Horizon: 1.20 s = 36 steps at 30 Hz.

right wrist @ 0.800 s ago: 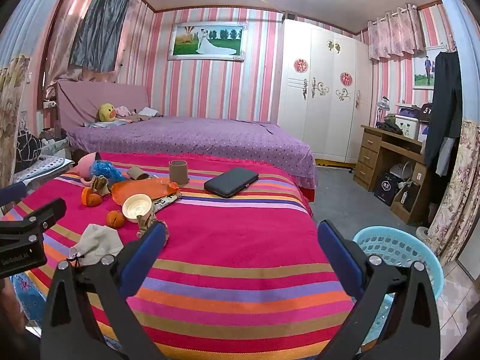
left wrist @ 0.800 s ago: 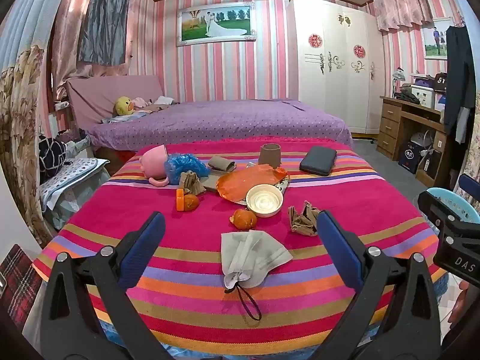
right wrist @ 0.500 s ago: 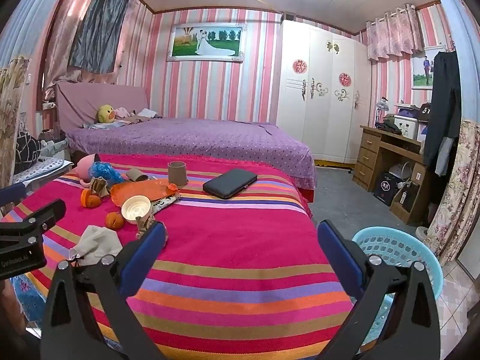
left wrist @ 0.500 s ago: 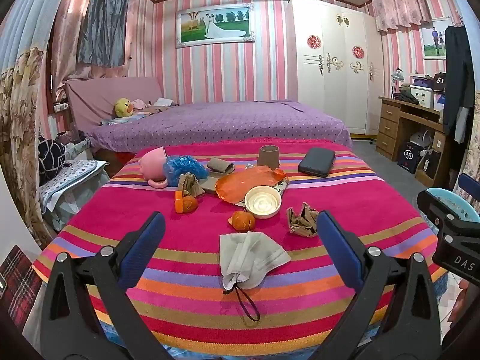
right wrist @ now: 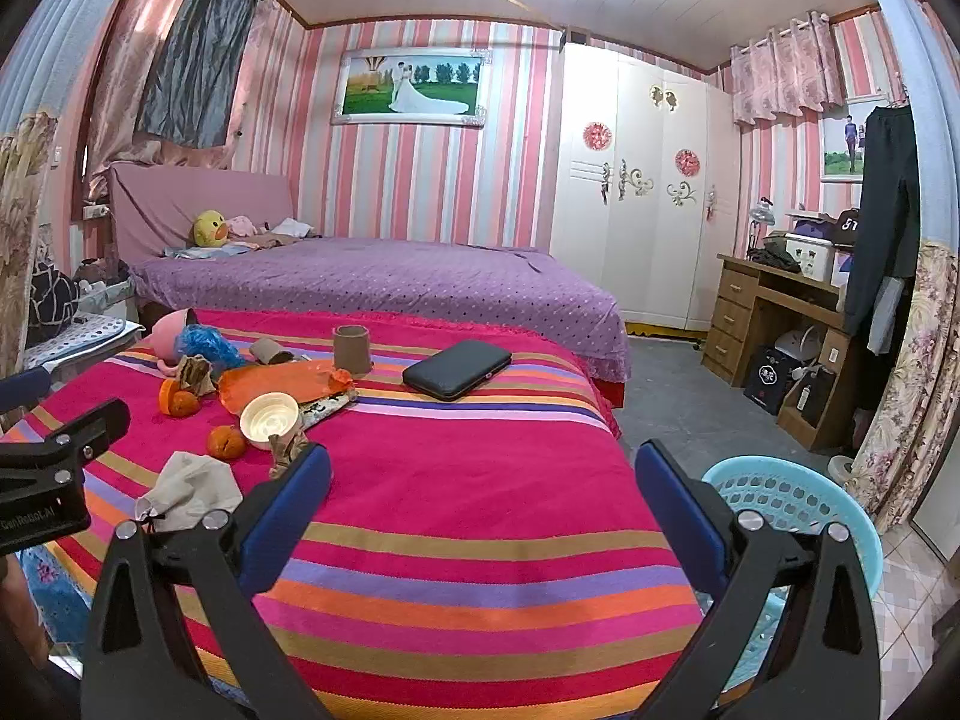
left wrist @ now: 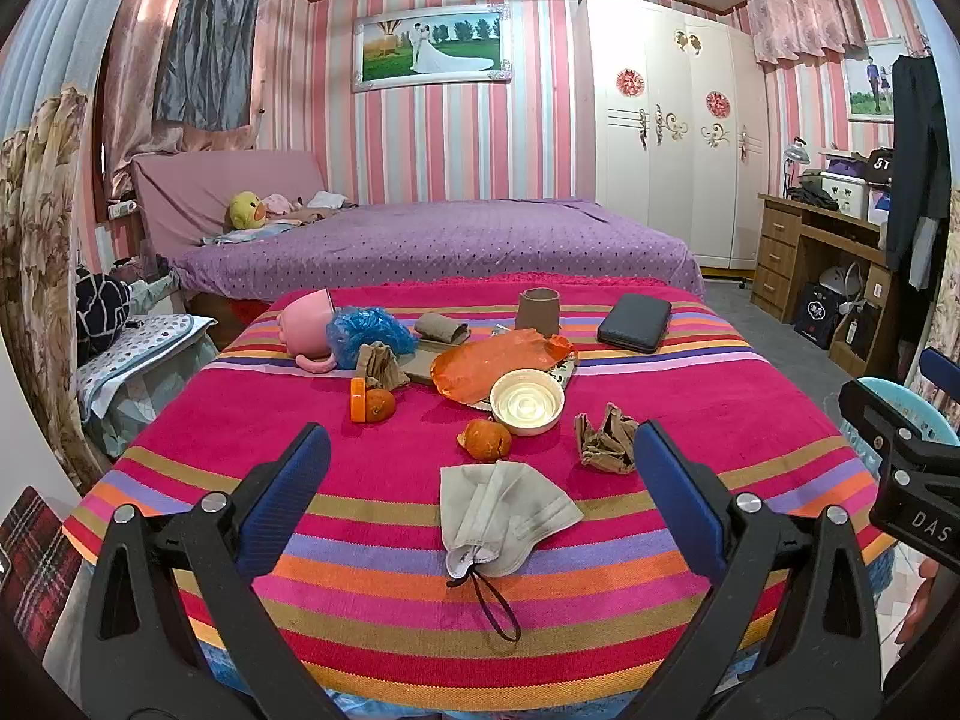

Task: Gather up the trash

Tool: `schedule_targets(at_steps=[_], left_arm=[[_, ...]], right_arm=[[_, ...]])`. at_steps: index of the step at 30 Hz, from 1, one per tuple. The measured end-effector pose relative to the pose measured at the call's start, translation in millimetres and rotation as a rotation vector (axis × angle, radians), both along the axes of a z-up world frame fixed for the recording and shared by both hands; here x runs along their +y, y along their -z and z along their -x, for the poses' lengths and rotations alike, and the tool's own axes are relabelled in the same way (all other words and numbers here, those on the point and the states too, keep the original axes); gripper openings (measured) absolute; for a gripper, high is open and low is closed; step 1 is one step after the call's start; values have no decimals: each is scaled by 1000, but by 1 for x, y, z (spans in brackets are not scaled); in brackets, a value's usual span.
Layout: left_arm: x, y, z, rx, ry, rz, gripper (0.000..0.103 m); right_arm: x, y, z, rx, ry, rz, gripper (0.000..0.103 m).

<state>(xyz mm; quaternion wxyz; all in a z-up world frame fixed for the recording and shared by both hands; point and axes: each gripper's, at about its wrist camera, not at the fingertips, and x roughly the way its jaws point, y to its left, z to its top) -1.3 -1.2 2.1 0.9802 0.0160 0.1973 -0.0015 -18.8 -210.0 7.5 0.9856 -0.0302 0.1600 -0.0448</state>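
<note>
Striped cloth in pink, orange and purple covers the table [left wrist: 690, 408], and bits of trash lie on it. Nothing has been picked up yet, so this looks like the very start, the step of choosing the first piece. The left gripper [left wrist: 480, 489] has its fingers spread wide with nothing in them, and it tips down a little toward the table. The grey mask [left wrist: 501, 507] lies right between those fingers, a bit ahead at 12 o'clock, not touching them. Just past the mask is an orange peel [left wrist: 485, 438], and a brown paper ball [left wrist: 606, 435] sits at 1 o'clock, close to the right finger. The right gripper [right wrist: 483, 501] is spread wide too and holds nothing; only bare cloth is between its fingers. The blue basket [right wrist: 798, 498] stands on the floor at 3 o'clock from it, beside the table. Next, I think the left gripper should go forward and down over the mask, then squeeze. The mask is soft and flat, so the fingers must go low to catch it.
</note>
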Motion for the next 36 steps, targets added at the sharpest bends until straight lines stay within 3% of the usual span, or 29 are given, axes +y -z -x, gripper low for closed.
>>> schedule_targets(at_steps=[36], left_arm=[[4,2,-2,0,1,11,98]], right_arm=[[-3,-3,2,-6,3,4,99]])
